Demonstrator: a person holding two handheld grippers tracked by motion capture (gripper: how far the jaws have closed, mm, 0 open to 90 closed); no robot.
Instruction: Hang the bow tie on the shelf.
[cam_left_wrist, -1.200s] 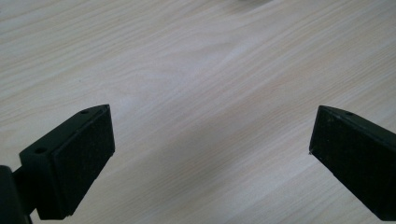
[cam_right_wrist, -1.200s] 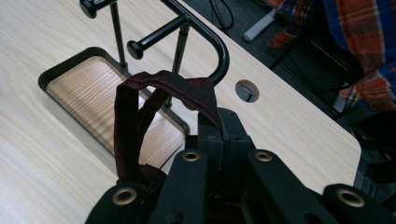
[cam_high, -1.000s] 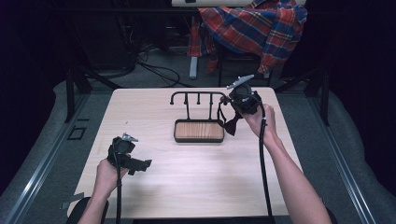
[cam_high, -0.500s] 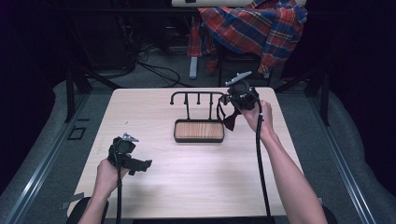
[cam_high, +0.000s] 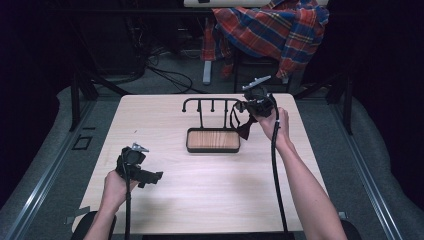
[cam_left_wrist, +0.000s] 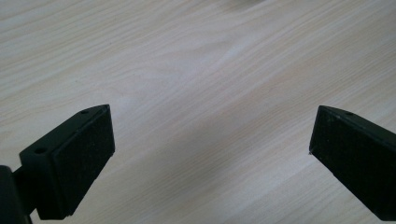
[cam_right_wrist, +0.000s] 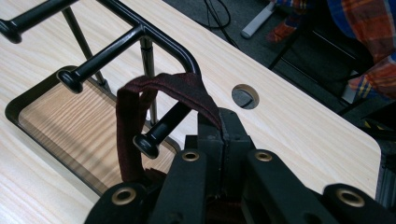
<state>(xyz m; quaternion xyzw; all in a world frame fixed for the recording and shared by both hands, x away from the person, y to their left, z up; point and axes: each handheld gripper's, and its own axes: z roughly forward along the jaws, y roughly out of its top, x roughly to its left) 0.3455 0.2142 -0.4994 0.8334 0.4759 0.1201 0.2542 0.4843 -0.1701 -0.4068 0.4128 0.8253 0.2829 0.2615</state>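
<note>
while the left gripper (cam_high: 152, 176) gapes, the right gripper (cam_right_wrist: 223, 122) pinches a dark strap (cam_right_wrist: 133, 116) looped upright beside the rack (cam_high: 210, 103).

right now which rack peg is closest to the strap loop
The rack's rightmost peg: the dark red strap, held by the right tongs, loops around its knobbed tip.

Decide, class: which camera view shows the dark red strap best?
The right gripper view: the dark red strap loops large over a peg of the black rack, pinched in the right gripper. The high view shows it small beside the rack.
</note>
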